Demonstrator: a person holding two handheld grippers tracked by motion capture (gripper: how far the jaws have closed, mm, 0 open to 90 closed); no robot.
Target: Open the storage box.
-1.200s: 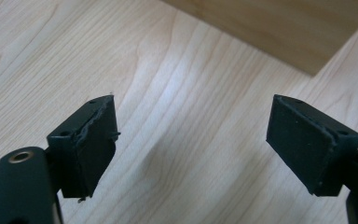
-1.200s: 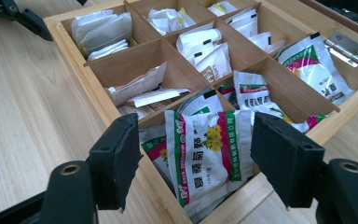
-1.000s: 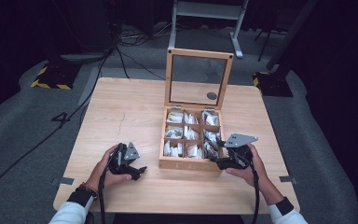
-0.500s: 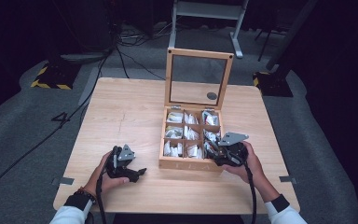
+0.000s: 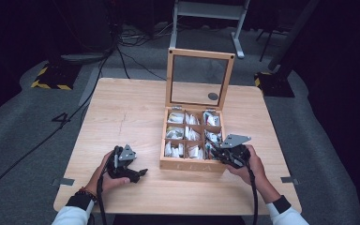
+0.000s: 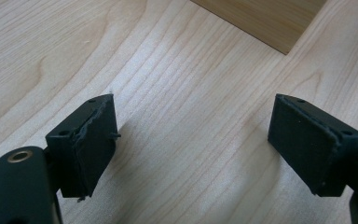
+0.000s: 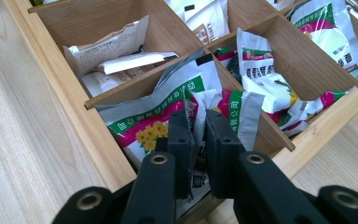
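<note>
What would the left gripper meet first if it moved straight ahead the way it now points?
Probably the near corner of the wooden box. The left gripper stands open over bare table, nothing between its jaws, and the box corner lies ahead, slightly to the right. Depth is unclear; if angled down, it might touch the table first.

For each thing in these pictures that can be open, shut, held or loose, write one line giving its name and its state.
Wooden box: open, glass lid standing upright.
Left gripper: jaws open, nothing between them, over the bare table.
Right gripper: jaws have just been closing, now shut on a tea packet.
Tea packet: pinched in its compartment at the box's near right corner.
Other packets: lying loose in their compartments.
</note>
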